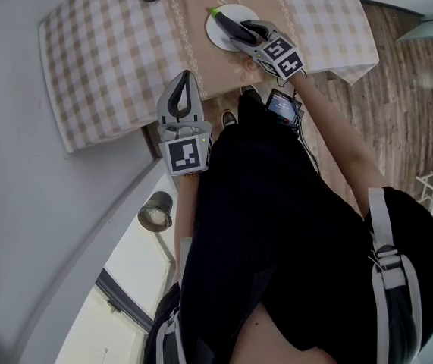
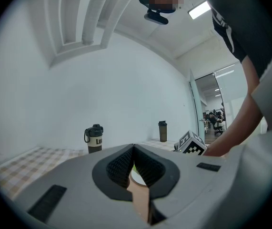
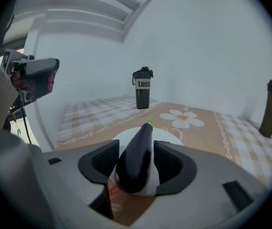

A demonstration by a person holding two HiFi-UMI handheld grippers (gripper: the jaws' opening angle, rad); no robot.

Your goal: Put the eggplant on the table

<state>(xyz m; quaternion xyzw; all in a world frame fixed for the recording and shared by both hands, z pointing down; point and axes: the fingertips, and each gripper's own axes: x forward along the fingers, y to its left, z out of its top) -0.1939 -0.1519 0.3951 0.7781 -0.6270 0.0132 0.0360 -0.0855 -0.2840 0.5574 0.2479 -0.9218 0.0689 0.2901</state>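
While the right gripper (image 3: 136,149) is opening its jaws, the eggplant (image 3: 136,159) is sitting between them, both pads touching its dark sides and its green tip pointing away past the jaw ends. A white plate (image 3: 170,137) is lying directly beneath the jaws on the table (image 3: 93,111). A dark bottle (image 3: 142,88) is standing well ahead of this gripper. The left gripper (image 2: 134,149) is hovering off to its left at the table edge, jaws pressed together at their tips.

Soft even indoor light, bright ceiling strip (image 2: 200,9) glaring, fisheye edges dark and curved
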